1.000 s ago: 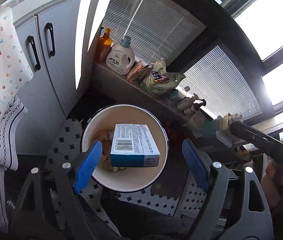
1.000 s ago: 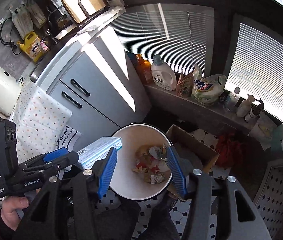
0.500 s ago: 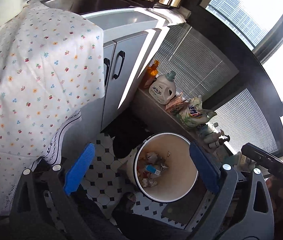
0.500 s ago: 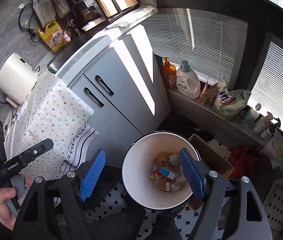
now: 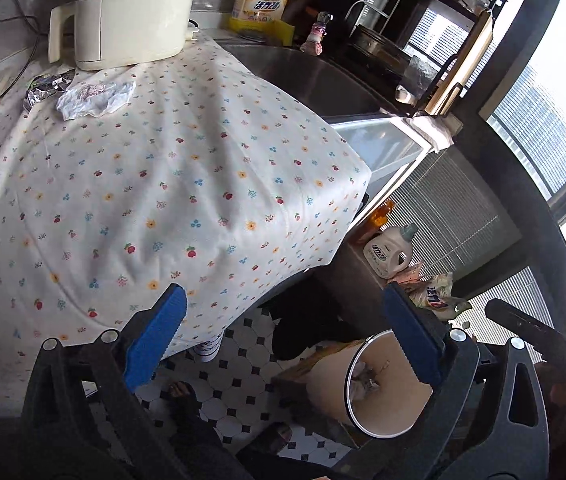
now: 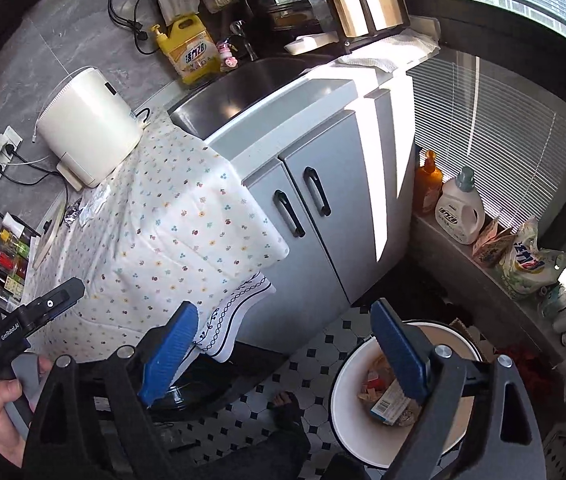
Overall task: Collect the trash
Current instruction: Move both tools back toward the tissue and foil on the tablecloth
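My left gripper [image 5: 283, 336] is open and empty, raised over the edge of the flowered tablecloth [image 5: 155, 184]. A crumpled white wrapper [image 5: 95, 98] and a foil scrap [image 5: 45, 87] lie on the cloth beside the cream appliance [image 5: 131, 12]. The round white bin [image 5: 383, 392] stands on the tiled floor at lower right, with trash inside. My right gripper [image 6: 283, 348] is open and empty above the floor. The bin [image 6: 347, 384] shows below its right finger and holds the blue-and-white box [image 6: 389, 402]. The left gripper [image 6: 39, 312] appears at the left edge.
A sink [image 6: 243, 88] and grey cabinet doors [image 6: 315, 216] are next to the clothed counter. A yellow detergent jug [image 6: 191, 50] stands by the sink. Bottles and bags [image 6: 459, 208] line a low ledge under the blinds. A cardboard box [image 6: 471, 328] sits behind the bin.
The box has dropped from my open left gripper into the bin. Both grippers have risen and swung left, from over the bin toward the clothed counter.
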`<move>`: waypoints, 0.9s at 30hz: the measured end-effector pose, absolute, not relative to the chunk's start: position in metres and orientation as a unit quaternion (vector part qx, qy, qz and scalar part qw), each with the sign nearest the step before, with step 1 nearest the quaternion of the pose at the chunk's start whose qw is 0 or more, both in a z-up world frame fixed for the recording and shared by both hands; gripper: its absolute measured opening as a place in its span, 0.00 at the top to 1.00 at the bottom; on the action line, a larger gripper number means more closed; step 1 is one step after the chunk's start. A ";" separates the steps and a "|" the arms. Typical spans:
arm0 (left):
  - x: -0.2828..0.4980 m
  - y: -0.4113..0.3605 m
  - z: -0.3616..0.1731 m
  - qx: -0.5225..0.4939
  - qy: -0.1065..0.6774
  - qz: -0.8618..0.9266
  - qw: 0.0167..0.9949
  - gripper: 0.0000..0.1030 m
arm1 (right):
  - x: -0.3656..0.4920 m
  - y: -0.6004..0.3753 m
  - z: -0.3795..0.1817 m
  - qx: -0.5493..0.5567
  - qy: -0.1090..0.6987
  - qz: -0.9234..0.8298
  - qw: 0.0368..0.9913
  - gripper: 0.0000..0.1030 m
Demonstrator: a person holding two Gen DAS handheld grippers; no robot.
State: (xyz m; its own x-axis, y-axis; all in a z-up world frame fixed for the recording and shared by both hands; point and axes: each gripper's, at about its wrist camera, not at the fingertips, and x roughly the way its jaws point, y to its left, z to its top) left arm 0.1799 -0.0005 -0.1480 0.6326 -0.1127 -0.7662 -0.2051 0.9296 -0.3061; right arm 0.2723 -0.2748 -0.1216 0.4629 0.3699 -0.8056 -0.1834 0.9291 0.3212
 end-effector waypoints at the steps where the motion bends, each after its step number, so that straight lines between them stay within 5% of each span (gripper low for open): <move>1: 0.179 0.009 -0.146 -0.190 0.424 0.033 0.885 0.06 | 0.276 -0.264 -0.119 0.091 0.490 0.170 0.850 0.15; 27: 0.108 0.271 -0.120 -0.257 0.326 0.228 0.881 0.06 | 0.349 0.040 -0.119 -0.011 0.473 0.316 0.823 0.13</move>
State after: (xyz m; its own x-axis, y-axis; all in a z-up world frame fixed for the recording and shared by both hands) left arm 0.1081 0.2707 -0.1195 0.6832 0.2329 -0.6921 -0.5688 0.7641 -0.3045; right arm 0.3494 0.0401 -0.1189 0.3543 0.5084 -0.7848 -0.5301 0.8006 0.2793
